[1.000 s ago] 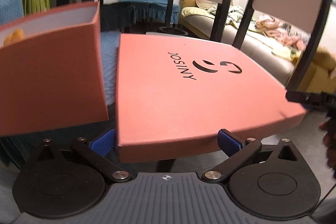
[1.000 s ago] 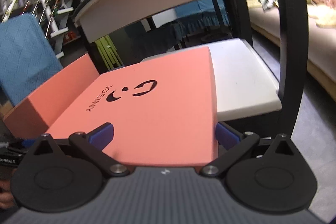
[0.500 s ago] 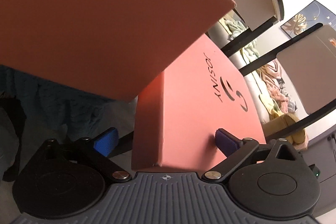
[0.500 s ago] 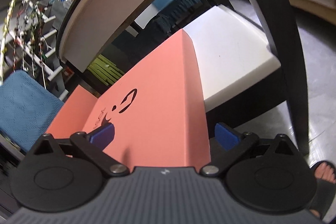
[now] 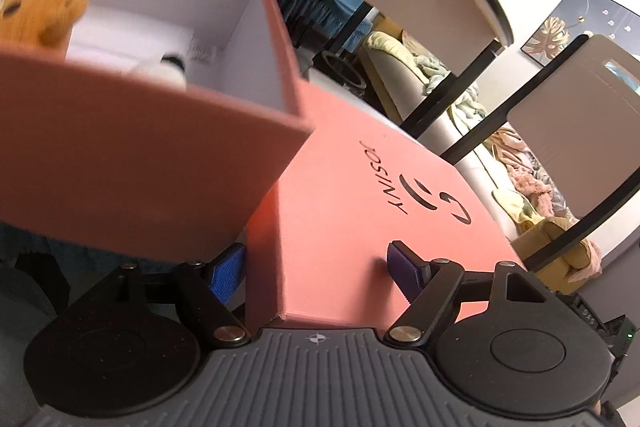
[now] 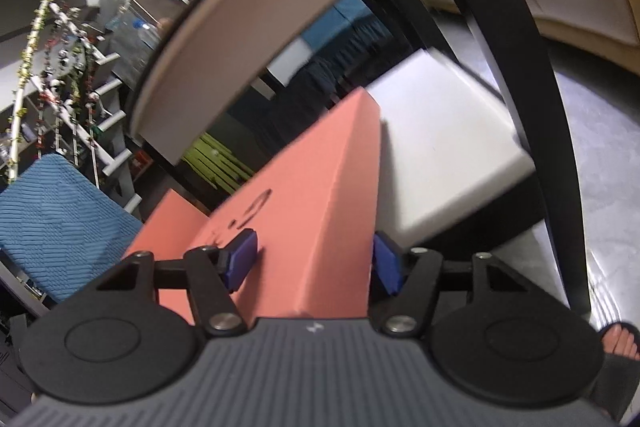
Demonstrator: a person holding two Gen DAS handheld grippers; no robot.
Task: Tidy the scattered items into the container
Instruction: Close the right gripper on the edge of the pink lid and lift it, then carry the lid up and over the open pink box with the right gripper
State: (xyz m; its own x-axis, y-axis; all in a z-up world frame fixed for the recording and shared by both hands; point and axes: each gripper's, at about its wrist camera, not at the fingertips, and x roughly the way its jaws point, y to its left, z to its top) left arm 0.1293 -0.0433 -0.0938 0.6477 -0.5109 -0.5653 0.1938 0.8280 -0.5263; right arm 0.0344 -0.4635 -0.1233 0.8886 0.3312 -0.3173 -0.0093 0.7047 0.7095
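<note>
Left gripper (image 5: 318, 269): blue pads clamped across a corner of the lid (image 5: 372, 211), one pad on the side wall, the other on the printed top face.
Right gripper (image 6: 314, 261): blue pads likewise clenched on the lid (image 6: 320, 227), one pad on the top face near the logo, the other against the side wall.
Lid: coral cardboard, black "JOSINY" lettering and logo on top, carried tilted between both grippers, edge-on toward the right wrist camera.
Box (image 5: 132, 147): coral outside, white inside, open at the top, just beside and partly in front of the lid in the left view; touching or apart cannot be told.
Box contents: orange plush toy (image 5: 44, 3) at the far left corner; white item (image 5: 128, 47) with a black-and-white part, blurred, kind not legible.
White chair seat (image 6: 448, 155): beyond the lid in the right view, black frame rising beside it.
Sandalled foot (image 6: 618, 345): on the grey floor, lower right edge.
Blue textured cloth (image 6: 52, 219): left of the box in the right view.
Sofa with heaped fabrics (image 5: 440, 75): far background, framed picture (image 5: 576, 23) on the wall above.
</note>
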